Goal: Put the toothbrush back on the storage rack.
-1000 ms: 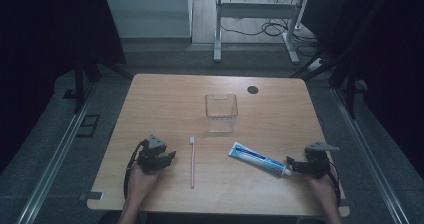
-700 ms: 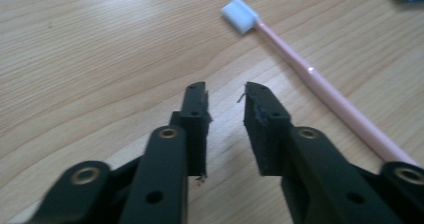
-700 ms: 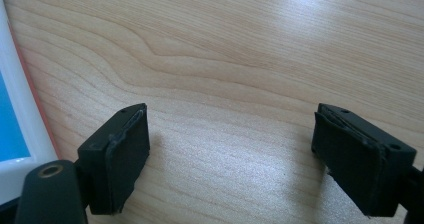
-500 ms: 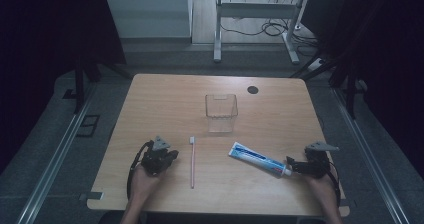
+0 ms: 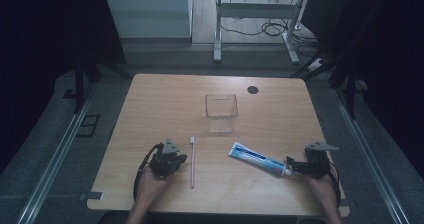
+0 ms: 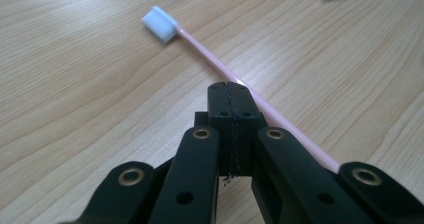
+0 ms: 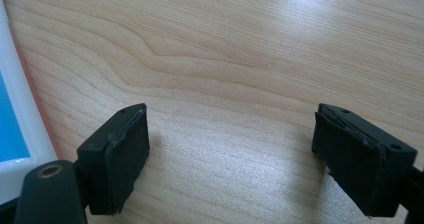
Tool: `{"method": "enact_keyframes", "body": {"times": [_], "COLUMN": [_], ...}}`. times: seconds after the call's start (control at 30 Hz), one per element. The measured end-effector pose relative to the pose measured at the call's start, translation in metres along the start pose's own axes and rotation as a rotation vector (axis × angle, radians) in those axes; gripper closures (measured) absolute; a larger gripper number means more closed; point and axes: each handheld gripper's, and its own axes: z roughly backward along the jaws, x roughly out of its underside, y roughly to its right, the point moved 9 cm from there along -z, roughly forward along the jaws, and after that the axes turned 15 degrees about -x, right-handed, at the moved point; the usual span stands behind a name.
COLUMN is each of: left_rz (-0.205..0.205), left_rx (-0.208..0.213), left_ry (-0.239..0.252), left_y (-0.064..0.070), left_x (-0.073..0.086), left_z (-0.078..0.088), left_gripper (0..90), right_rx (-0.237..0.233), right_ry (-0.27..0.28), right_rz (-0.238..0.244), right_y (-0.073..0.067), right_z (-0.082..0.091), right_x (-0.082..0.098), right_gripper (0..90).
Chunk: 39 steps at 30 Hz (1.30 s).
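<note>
On the wooden tabletop the landmark is the clear plastic box, which stands upright near the middle, toward the far side. Well to the near left of the box, the left gripper rests low over the wood in a person's hand, its 2 black jaws pressed flat together with nothing between them; they have just been closing. In the left gripper view, those closed tips lie right beside the pink handle of the toothbrush, which passes along their right side; whether they touch it cannot be told. The toothbrush lies flat on the near side of the box, slightly left of it, its white bristle head pointing toward the box and its handle running back toward the person. To the near right of the box the blue and white toothpaste tube lies flat at a slant, its cap end pointing away from the box toward the right gripper. That gripper sits just at the tube's cap end, well to the near right of the box, with its 2 jaws standing wide apart over bare wood, as the right gripper view shows, and the tube's white edge lies at that view's left border.
</note>
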Motion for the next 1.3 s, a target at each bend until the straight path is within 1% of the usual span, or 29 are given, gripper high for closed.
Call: {"method": "enact_keyframes", "body": {"times": [0.07, 0.33, 0.37, 0.43, 0.53, 0.67, 0.83, 0.97, 1.0, 1.1, 1.3], "left_rz": [-0.001, -0.037, -0.033, -0.043, -0.058, -0.061, -0.067, -0.063, -0.068, -0.066, -0.055], "left_rx": [0.016, 0.055, 0.061, 0.071, 0.079, 0.091, 0.095, 0.097, 0.093, 0.086, 0.073], "left_ry": [0.002, -0.012, -0.014, -0.018, -0.029, -0.044, -0.056, -0.066, -0.069, -0.072, -0.083], "left_y": [0.004, 0.023, 0.026, 0.030, 0.036, 0.042, 0.043, 0.043, 0.043, 0.040, 0.033], "left_x": [-0.001, -0.002, -0.002, -0.002, 0.000, 0.002, 0.005, 0.007, 0.007, 0.008, 0.010], "left_z": [0.000, -0.005, -0.005, -0.006, -0.008, -0.009, -0.010, -0.010, -0.010, -0.010, -0.009], "left_gripper": [89.7, 89.7, 89.7, 89.7, 89.6, 89.7, 89.6, 89.7, 89.7, 89.7, 89.7], "right_rx": [0.001, 0.000, -0.001, 0.000, -0.001, 0.000, 0.000, 0.000, 0.000, -0.001, 0.000], "right_ry": [-0.001, -0.001, -0.001, -0.001, -0.001, -0.002, -0.002, -0.002, -0.002, -0.002, -0.002], "right_rz": [-0.002, -0.002, -0.001, -0.002, 0.000, -0.001, -0.002, -0.001, -0.001, -0.001, -0.001], "right_y": [0.000, 0.000, 0.000, 0.000, 0.000, 0.000, 0.000, 0.000, 0.000, 0.000, 0.000], "right_z": [0.000, 0.000, 0.000, 0.000, 0.000, 0.000, 0.000, 0.000, 0.000, 0.000, 0.000], "right_x": [0.000, 0.000, 0.000, 0.000, 0.000, 0.000, 0.000, 0.000, 0.000, 0.000, 0.000], "right_gripper": [14.7, 14.5, 14.5, 14.5, 14.5, 14.5, 14.5, 14.4, 14.4, 14.4, 14.3]}}
